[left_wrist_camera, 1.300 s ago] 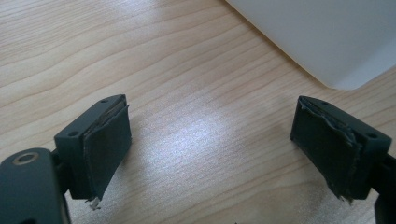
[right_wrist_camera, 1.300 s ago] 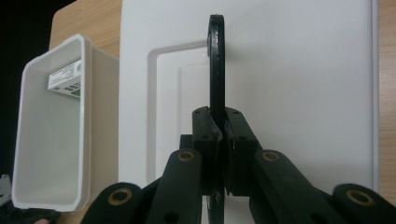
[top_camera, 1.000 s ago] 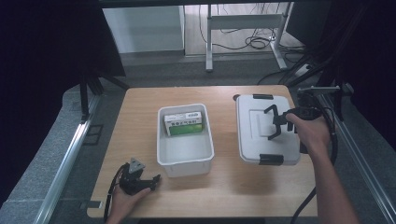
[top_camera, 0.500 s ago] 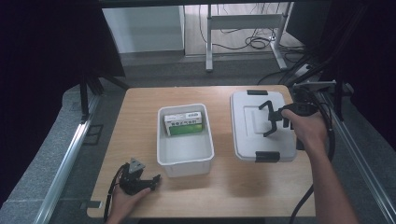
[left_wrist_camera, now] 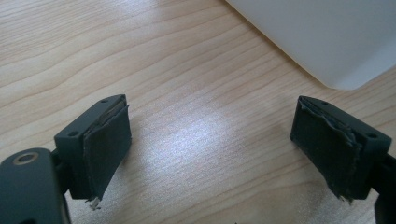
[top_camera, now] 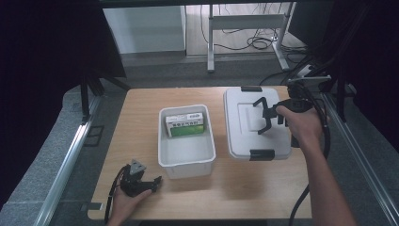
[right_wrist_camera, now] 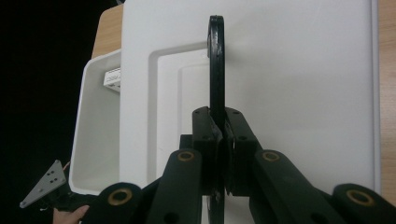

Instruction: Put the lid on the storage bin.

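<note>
Clamping the lid's black handle, the right hand-held gripper holds the white lid at the open bin's three o'clock; the left hand-held gripper rests released on the counter at seven o'clock.

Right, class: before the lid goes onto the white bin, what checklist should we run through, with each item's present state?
1. Right claw shut on the lid handle: ok.
2. Lid lined up over the bin: not ok, it is beside the bin.
3. Carton inside the bin: ok.
4. Left claw open, not over the bin's opening: ok.
5. Lid lifted off the table: cannot tell.
</note>
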Motion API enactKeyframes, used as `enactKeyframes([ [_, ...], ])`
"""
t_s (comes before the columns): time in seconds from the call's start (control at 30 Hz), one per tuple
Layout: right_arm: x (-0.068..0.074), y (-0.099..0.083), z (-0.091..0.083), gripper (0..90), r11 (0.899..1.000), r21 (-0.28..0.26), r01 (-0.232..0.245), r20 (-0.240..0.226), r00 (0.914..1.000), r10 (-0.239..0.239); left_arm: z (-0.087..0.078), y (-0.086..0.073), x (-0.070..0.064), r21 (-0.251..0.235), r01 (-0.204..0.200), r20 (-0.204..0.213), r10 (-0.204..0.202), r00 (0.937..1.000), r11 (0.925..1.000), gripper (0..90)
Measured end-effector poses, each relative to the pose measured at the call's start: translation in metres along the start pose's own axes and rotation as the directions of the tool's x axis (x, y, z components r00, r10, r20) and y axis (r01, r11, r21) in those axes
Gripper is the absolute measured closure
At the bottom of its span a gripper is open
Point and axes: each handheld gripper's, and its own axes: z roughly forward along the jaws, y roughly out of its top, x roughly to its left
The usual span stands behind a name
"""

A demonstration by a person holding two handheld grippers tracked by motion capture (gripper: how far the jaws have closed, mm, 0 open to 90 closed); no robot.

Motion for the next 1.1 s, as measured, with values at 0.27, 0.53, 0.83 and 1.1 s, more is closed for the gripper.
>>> enactKeyframes([
  [0.27, 0.014, 0.001, 0.006, 85.0, 1.000, 0.004, 0.018, -0.015, 0.9997, -0.018, 0.000, 0.000, 0.000, 0.003, -0.003, 0.001, 0.003, 1.0000, 1.0000, 12.1],
  [0.53, 0.030, 0.002, 0.013, 85.0, 0.999, 0.019, 0.027, -0.028, 0.9993, -0.026, 0.000, 0.000, 0.000, 0.000, 0.000, 0.001, 0.000, 1.0000, 1.0000, 12.1],
  [0.83, 0.044, 0.004, 0.015, 84.9, 0.999, 0.019, 0.037, -0.040, 0.9985, -0.037, 0.000, 0.000, 0.000, 0.000, 0.000, 0.000, 0.000, 1.0000, 1.0000, 12.1],
  [1.1, 0.054, 0.005, 0.019, 84.9, 0.998, 0.030, 0.050, -0.043, 0.9979, -0.049, 0.000, 0.000, 0.000, -0.001, 0.000, 0.000, 0.000, 1.0000, 1.0000, 12.1],
])
